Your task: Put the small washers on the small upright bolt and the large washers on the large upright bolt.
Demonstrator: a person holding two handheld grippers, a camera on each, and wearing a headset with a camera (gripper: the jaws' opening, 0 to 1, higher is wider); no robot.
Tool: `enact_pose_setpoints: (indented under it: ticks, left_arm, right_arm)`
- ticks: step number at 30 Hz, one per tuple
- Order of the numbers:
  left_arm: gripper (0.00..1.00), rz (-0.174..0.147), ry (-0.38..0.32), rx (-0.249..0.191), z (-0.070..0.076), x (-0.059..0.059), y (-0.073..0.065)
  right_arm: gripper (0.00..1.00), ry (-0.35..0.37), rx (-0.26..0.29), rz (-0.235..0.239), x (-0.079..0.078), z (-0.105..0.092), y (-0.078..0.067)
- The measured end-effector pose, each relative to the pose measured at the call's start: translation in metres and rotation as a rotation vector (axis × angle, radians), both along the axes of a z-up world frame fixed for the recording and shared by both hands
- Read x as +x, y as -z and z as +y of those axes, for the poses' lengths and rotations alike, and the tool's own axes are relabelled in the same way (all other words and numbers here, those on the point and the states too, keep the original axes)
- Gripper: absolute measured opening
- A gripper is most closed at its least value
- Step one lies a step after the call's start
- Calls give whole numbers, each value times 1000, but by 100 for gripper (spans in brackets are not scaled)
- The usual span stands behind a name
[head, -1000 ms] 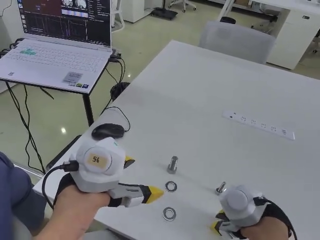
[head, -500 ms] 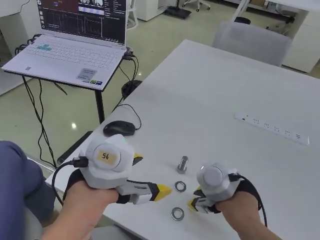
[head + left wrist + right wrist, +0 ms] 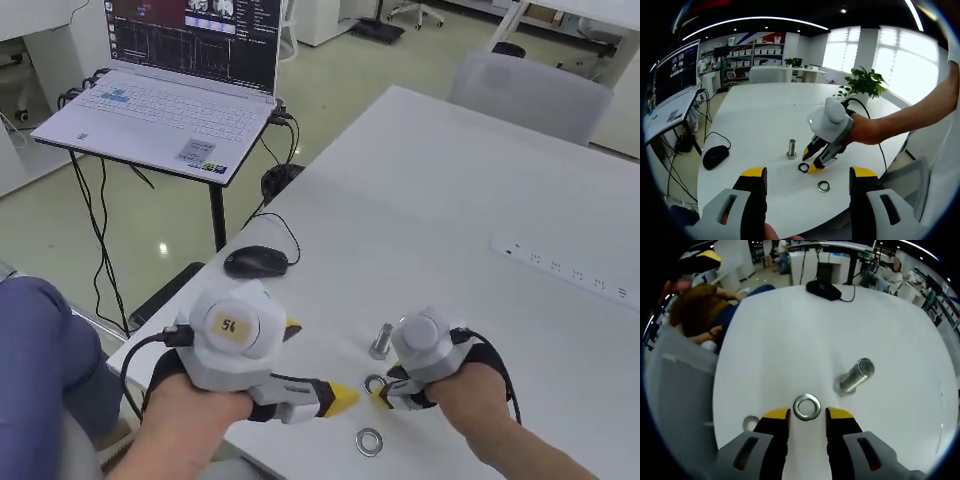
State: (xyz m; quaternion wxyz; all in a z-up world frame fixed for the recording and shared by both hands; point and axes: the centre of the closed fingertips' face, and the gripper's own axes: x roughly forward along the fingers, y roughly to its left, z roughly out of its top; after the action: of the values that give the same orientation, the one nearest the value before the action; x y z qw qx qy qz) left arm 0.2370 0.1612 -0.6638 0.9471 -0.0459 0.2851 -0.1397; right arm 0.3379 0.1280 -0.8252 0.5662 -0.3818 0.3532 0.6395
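As the right gripper view shows, a flat silver metal washer [image 3: 807,407] lies on the white table [image 3: 790,340] at lower centre of the frame, in the mouth of the gap between the yellow tips of the right gripper [image 3: 808,414]. The jaws stand a little apart, slightly wider than the washer. No contact with the ring can be made out, and they hold nothing. Up and to the right of the washer, near it but apart, a silver metal bolt [image 3: 857,374] stands upright on the table. A second silver washer [image 3: 751,422] lies at lower left, just beside the outer face of one jaw and partly hidden by it. A black computer mouse [image 3: 824,290] rests near the top of the frame.

In the head view the right gripper [image 3: 385,395] sits at lower centre, tips down at the first washer [image 3: 374,383], with the bolt [image 3: 381,340] just above and the second washer [image 3: 369,440] below. The left gripper [image 3: 318,365] lies to the left, one yellow tip close to the right gripper's.

In the left gripper view the left gripper [image 3: 808,174] has its jaws spread wide and holds nothing. Both washers, the bolt [image 3: 791,149] and the right gripper [image 3: 811,160] lie beyond its tips.
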Motion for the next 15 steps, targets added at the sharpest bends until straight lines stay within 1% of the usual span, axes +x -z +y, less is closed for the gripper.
enact_pose_setpoints:
  ticks: [3,4,6,11,15]
  left_arm:
    - [66,-1,-2,-8,-1,1,0]
    - [66,-4,-5,-14,-1,1,-1]
    - [66,-6,-5,-18,-1,1,-1]
    - [66,-2,4,-20,-5,2,-1]
    - [66,0,12,-17,-8,3,-1]
  right_arm:
    - [30,-3,-18,-15,-2,-2,4]
    - [30,-15,-5,-24,-2,0,3]
    - [30,3,-11,-17,-3,-1,3]
    - [30,12,-5,-20,-5,1,2]
    - [29,35,4,-23,-6,2,1]
